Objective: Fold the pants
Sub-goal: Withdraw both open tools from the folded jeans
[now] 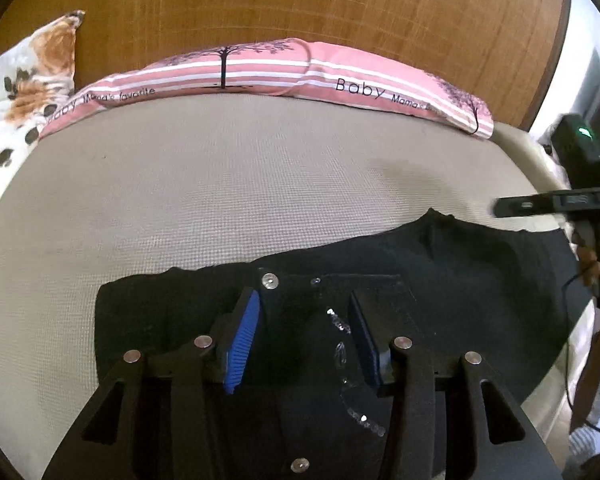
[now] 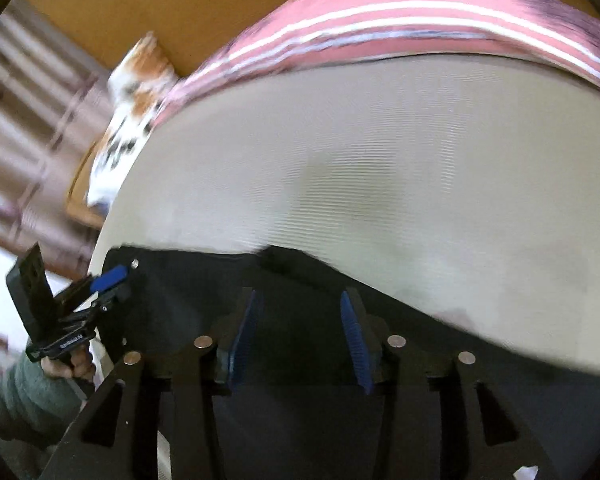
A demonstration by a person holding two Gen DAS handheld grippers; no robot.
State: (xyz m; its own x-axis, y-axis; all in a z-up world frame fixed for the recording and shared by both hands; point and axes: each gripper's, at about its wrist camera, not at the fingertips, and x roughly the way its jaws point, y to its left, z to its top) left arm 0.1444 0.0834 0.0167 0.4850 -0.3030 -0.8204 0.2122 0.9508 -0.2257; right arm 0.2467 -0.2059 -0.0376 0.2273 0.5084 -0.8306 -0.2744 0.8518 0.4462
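Beige woven mattress surface [image 1: 220,184], backed by a wooden headboard [image 1: 300,0], with a pink striped pillow [image 1: 284,68] and a floral cushion [image 1: 24,92] along its far edge. Black pants with a riveted, sequin-trimmed pocket [image 1: 480,264] lie spread flat on the near part of the mattress, one end toward each gripper. Left gripper [image 1: 306,340] hovers over the pocket end, its blue-padded jaws partly apart with nothing pinched between them. Right gripper [image 2: 298,340] hangs over the opposite stretch of dark cloth, jaws likewise half-spread and empty; that view is blurred. Step judged in hand: positioning for a fold. Next move probably calls for each gripper to descend, pinch an edge, then carry one end over the other.
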